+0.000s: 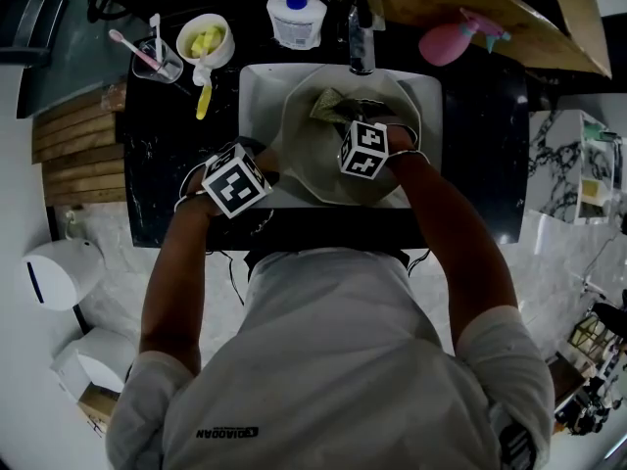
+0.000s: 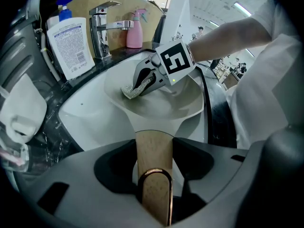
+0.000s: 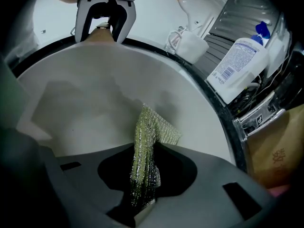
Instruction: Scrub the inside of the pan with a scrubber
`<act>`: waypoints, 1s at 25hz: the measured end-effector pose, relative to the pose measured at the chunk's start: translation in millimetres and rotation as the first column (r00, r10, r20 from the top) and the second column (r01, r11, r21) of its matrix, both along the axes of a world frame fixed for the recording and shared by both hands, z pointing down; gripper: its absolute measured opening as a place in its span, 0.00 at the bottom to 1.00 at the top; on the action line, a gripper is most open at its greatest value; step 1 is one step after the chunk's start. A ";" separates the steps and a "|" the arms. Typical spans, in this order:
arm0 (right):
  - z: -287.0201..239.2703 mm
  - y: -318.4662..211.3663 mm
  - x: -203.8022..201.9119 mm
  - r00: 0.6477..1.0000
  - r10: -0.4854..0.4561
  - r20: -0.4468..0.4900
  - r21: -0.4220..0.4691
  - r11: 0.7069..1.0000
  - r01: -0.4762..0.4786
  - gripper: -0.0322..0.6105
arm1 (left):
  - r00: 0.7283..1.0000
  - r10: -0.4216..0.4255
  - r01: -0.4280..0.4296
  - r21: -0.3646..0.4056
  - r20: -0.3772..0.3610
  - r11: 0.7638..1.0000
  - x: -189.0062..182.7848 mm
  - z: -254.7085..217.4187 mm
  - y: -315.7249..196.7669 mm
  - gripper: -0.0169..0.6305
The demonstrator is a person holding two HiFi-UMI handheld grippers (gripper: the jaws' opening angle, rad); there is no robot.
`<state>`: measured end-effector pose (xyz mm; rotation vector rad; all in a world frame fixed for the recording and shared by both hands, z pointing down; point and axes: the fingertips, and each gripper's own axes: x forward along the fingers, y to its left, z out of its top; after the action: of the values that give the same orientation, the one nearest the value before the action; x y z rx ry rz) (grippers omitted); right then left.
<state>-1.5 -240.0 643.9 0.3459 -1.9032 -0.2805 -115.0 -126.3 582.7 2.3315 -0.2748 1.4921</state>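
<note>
Right gripper (image 3: pixel 145 156) pinches the scrubber (image 3: pixel 149 127), whose mesh strip runs forward along the jaws and rests on the inner wall of the pan (image 3: pixel 85 94). Across the pan ahead of it, our left gripper (image 2: pixel 154 146) clamps the wooden handle (image 2: pixel 151 164). We see nothing else in the pan, which sits in the sink (image 1: pixel 257 84)

Left tongs (image 2: pixel 154 177), right tongs (image 3: pixel 142 184) both clamped

One pan (image 1: pixel 309 160), one scrubber (image 3: pixel 142 141), two tools (image 2: pixel 154 175) (image 3: pixel 142 184), two bottles (image 1: pixel 297 18) (image 1: pixel 451 39), perhaps two cups (image 1: pixel 206 39) (image 1: pixel 157 64)
</note>
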 end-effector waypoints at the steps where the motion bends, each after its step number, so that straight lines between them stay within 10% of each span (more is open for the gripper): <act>1: -0.3 0.7 -0.6 1.000 0.001 0.003 -0.005 1.000 -0.001 0.21 | 1.000 0.000 0.000 0.000 0.000 1.000 0.0 0.1 -0.1 0.40; 25: -11.3 76.7 -37.1 0.974 -0.208 0.084 -0.135 0.967 0.218 0.22 | 1.000 0.000 0.000 0.014 0.002 1.000 -0.3 -0.4 0.6 0.40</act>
<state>-38.7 -163.2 632.7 0.0540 -2.0190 -0.2756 -115.2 -125.7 582.4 2.3405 -0.2873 1.4975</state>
